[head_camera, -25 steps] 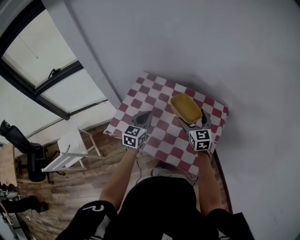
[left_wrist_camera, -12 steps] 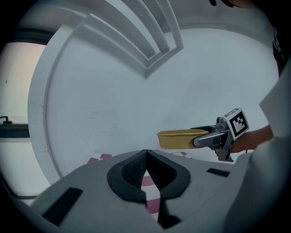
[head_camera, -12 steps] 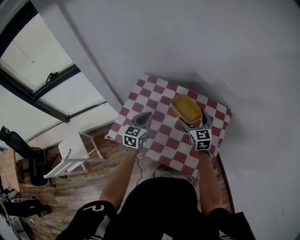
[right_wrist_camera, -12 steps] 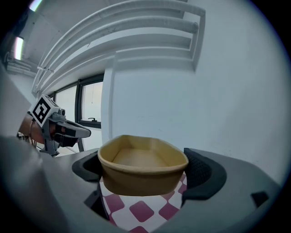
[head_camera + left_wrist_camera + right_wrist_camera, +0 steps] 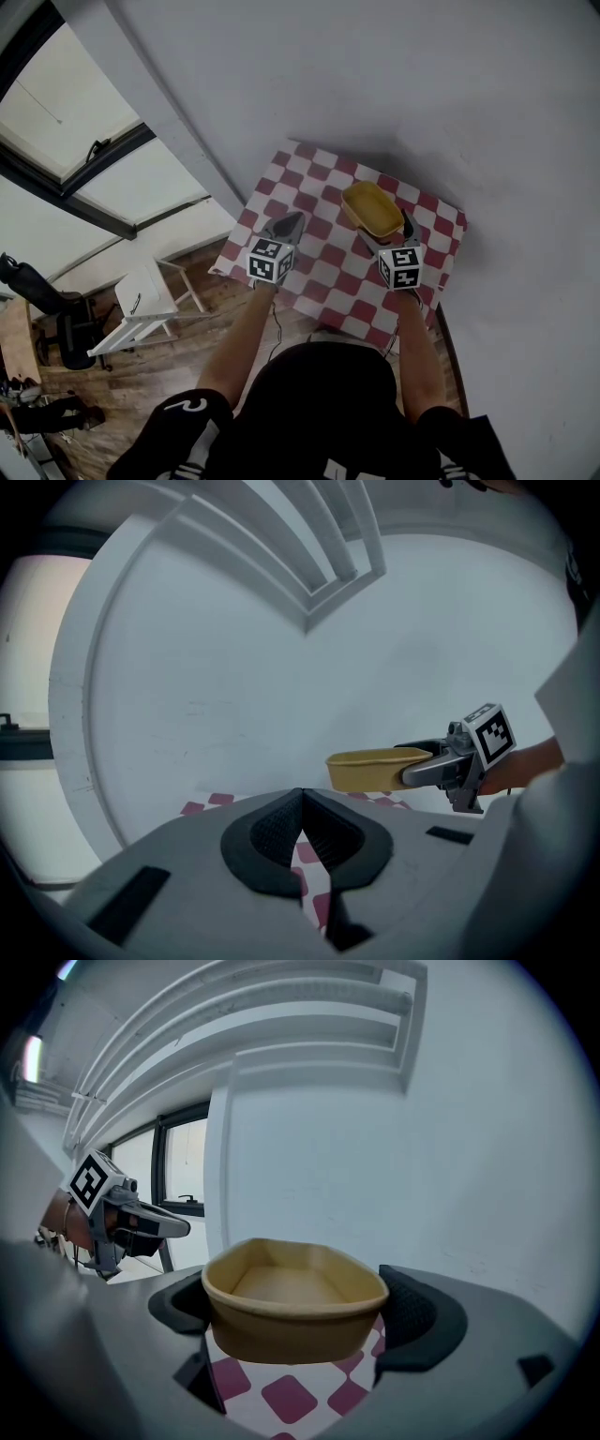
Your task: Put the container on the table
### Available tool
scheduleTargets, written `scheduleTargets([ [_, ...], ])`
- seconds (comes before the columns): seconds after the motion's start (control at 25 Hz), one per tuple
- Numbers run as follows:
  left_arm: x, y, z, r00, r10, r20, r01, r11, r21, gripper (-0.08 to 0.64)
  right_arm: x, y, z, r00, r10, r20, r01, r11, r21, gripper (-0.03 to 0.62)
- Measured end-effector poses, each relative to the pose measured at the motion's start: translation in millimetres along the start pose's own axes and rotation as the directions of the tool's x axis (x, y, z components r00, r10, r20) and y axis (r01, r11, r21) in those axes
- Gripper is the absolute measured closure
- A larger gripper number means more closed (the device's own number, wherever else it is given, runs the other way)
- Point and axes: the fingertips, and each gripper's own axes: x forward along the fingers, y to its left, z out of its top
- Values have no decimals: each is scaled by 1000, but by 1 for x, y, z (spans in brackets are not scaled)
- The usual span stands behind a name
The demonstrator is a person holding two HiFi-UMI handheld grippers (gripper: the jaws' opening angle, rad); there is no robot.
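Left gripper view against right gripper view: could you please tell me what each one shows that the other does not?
Only the left gripper view shows the left gripper with its own jaws shut together on nothing, and the right gripper from the side. Only the right gripper view shows the yellow container from above its rim, empty inside, with a jaw pad at each side, and the left gripper off to the left. Both show that container held by the right gripper over the red-and-white checked tablecloth, before a white wall.
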Motion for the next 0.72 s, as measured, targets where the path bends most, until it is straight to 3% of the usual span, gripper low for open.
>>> scheduleTargets([
  [0.72, 59, 25, -36, 996, -21, -91, 19, 1000, -24, 535, 58, -17, -70, 989, 26, -148, -23, 1000, 21, 49],
])
